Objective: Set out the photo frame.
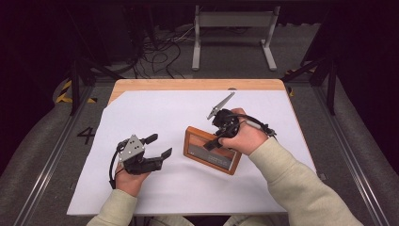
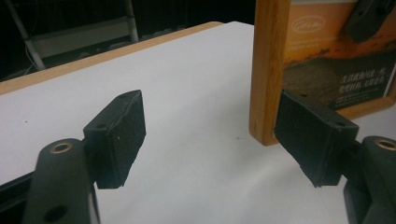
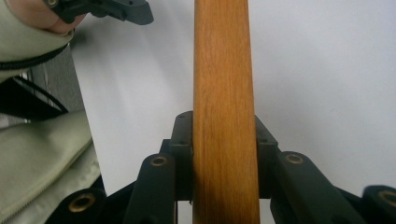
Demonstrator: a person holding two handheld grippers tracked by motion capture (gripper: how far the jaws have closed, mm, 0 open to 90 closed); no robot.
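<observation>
- The wooden picture frame [image 1: 212, 150] lies right of centre on the white surface [image 1: 155, 117], long axis running left-far to right-near.
- Right tongs [image 1: 214, 143] clamp its wooden edge (print's writing unreadable).
- Left tongs [image 1: 156, 147] gape empty, left of it.

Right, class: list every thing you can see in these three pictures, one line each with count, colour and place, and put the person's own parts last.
Picture frame: one, brown wood around a dark and orange picture, right of the table's middle, its edge clamped by the right gripper.
Sheet: one, white, covering most of the table.
Table: one, light wood, its far edge showing past the sheet.
Stand: one, grey metal, on the floor beyond the table.
Cables: several, black, on the floor at far left.
Left gripper: one, black, jaws apart, left of the frame.
Right gripper: one, black, shut on the frame.
Sleeves: two, pale beige, near edge.
</observation>
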